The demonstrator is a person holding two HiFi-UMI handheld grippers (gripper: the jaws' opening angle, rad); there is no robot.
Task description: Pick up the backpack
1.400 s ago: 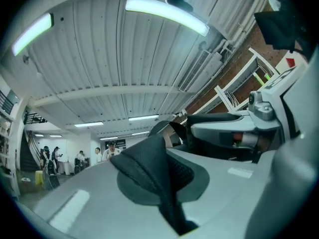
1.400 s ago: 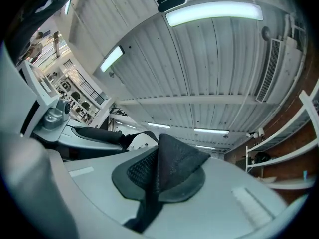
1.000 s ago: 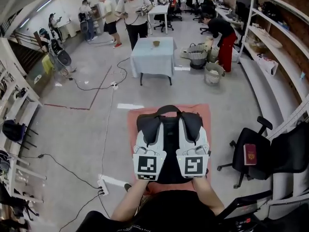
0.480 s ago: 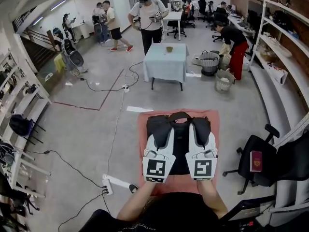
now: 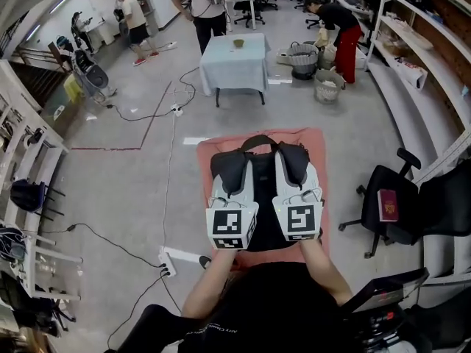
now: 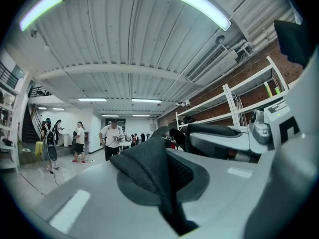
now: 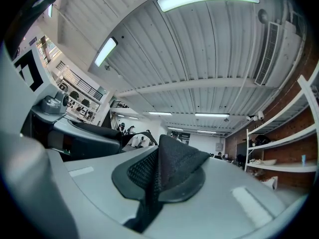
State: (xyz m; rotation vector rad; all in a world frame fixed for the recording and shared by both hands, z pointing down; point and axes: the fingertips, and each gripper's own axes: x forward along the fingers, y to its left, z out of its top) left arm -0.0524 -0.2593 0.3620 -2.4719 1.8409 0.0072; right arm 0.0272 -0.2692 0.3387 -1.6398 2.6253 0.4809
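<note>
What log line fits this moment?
left gripper: shut on mesh strap | right gripper: shut on other mesh strap | backpack: over pink mat, lift unclear

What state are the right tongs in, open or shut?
The right tongs are shut on the strap: black mesh is pinched between closed jaws.

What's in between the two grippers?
The black backpack. In the head view it fills the gap between the left gripper and the right gripper, which both pinch its mesh straps.
</note>
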